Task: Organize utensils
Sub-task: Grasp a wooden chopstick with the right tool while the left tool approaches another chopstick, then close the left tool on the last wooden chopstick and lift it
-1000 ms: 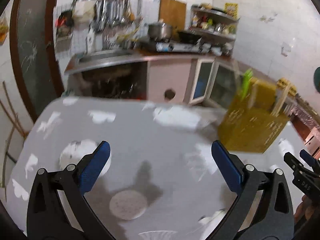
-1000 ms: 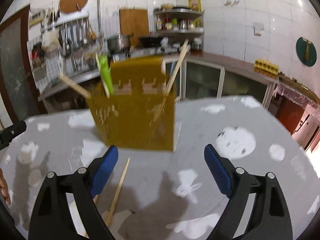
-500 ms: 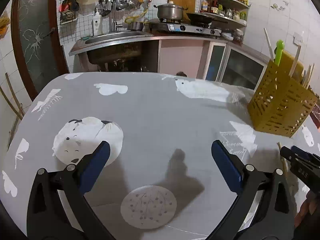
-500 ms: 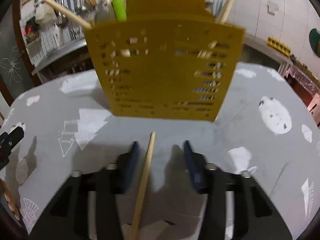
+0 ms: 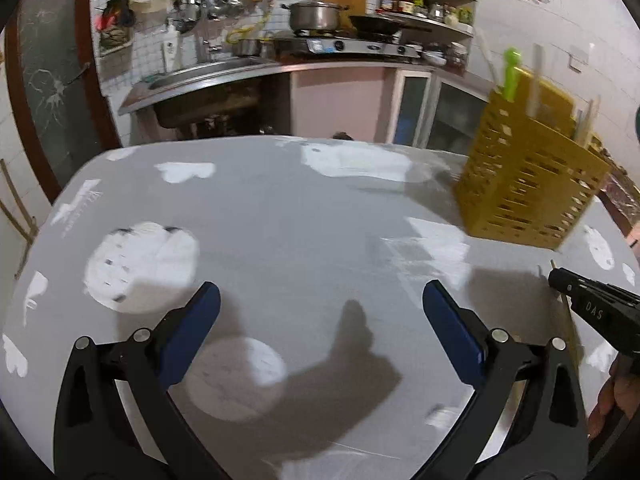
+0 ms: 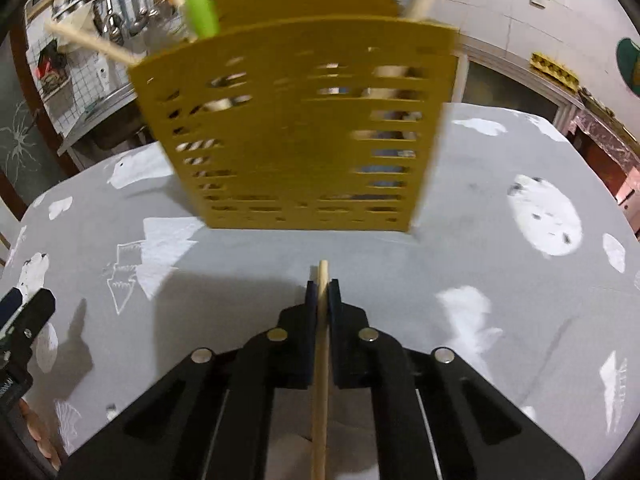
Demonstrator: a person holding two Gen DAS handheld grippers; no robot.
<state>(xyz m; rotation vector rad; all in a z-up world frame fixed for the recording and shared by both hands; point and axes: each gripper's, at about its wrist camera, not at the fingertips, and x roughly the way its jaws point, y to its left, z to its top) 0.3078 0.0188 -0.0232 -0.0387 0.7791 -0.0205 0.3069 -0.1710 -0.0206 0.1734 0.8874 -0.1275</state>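
Ahead of the blue-padded black fingers (image 6: pixel 334 300), a mustard-yellow slotted utensil holder (image 6: pixel 296 128) is showing a lime-green handle (image 6: pixel 198 8), and a pale wooden chopstick (image 6: pixel 321 360) is lying on grey tablecloth (image 6: pixel 500 280) printed with white animal shapes.

Both views are evenly and fairly brightly lit from overhead, and soft-edged dark shadows of the tongs fall on the grey table (image 5: pixel 280 216) ahead of them. Motion blur smears the yellow utensil holder (image 6: pixel 296 128) in both views, the white cloth prints in the left wrist view and the background shelves, while the black tong frames stay sharp. Fisheye distortion bends the table edge and wall tiles strongly toward the frame borders, and the corners are vignetted to black.
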